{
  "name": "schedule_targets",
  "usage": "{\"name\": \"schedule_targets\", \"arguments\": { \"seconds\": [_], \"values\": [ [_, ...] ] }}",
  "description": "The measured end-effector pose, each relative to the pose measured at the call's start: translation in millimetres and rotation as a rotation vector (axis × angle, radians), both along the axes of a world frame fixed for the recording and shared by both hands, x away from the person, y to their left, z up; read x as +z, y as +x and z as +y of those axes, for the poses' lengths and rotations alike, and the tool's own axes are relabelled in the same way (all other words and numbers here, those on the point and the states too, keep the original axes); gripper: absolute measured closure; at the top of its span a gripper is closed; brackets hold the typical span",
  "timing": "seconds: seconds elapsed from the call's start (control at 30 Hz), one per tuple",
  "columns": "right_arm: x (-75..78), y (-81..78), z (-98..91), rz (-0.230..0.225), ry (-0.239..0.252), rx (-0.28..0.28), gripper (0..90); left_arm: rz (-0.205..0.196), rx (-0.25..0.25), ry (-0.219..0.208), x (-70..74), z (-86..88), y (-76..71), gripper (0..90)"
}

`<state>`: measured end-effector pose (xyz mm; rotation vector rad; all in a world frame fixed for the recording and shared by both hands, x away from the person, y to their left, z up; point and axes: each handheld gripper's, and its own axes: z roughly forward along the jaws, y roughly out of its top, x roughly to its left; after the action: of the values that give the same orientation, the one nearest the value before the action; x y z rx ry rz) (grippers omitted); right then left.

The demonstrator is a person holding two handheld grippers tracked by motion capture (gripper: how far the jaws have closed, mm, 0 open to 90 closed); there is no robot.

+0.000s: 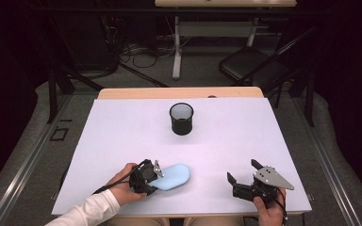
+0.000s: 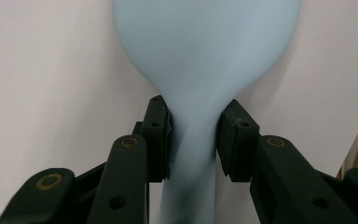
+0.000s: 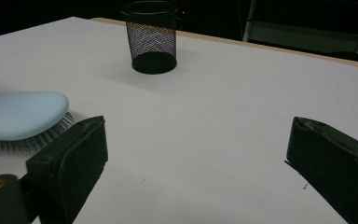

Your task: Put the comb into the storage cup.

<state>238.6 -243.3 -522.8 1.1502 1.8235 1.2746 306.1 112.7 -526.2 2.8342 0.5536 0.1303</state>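
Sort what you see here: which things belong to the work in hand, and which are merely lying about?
In the job: light blue hairbrush, bristles down, its handle clamped in the left gripper; probably the black mesh cup.

Lying about: folding chair and cables on the floor beyond the table.

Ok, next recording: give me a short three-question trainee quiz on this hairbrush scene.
1. True or false: the left gripper has its jaws closed on the handle of the pale blue plastic hairbrush.
2. What is between the jaws of the right gripper? A) the brush B) the cup C) nothing
3. Which way do the brush's bristles face?

Key:
1. True.
2. C; its jaws stand wide apart over the white table.
3. Down, onto the table. The black wire-mesh cup stands apart, farther back.
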Motion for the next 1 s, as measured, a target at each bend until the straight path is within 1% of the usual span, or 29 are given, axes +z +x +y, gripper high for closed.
{"name": "schedule_targets", "arguments": {
  "seconds": [0.17, 0.37, 0.43, 0.6, 0.9, 1.0],
  "values": [
    [-0.1, 0.2, 0.0, -0.002, -0.002, 0.0, 4.9, 0.001, -0.004, 0.002, 0.0, -0.2, 0.1, 68.2],
    [-0.2, 0.1, 0.0, -0.001, -0.002, -0.001, 4.9, -0.001, -0.026, 0.01, 0.3, -0.3, 0.1, 68.9],
    [-0.2, 0.2, 0.0, -0.001, -0.002, -0.001, 4.9, -0.007, -0.038, 0.019, 0.6, 0.0, 0.0, 69.1],
    [-0.1, 0.1, 0.0, 0.001, -0.003, 0.0, 4.9, -0.005, -0.036, 0.009, 0.2, 0.9, 0.3, 69.4],
    [-0.1, 0.1, 0.1, 0.001, -0.003, 0.0, 4.9, -0.007, -0.039, 0.005, 0.4, 1.9, 0.3, 69.6],
    [-0.1, 0.2, -0.2, -0.001, -0.002, -0.001, 4.9, -0.015, -0.035, -0.003, -0.1, 2.5, -0.4, 69.7]
  ]
}}
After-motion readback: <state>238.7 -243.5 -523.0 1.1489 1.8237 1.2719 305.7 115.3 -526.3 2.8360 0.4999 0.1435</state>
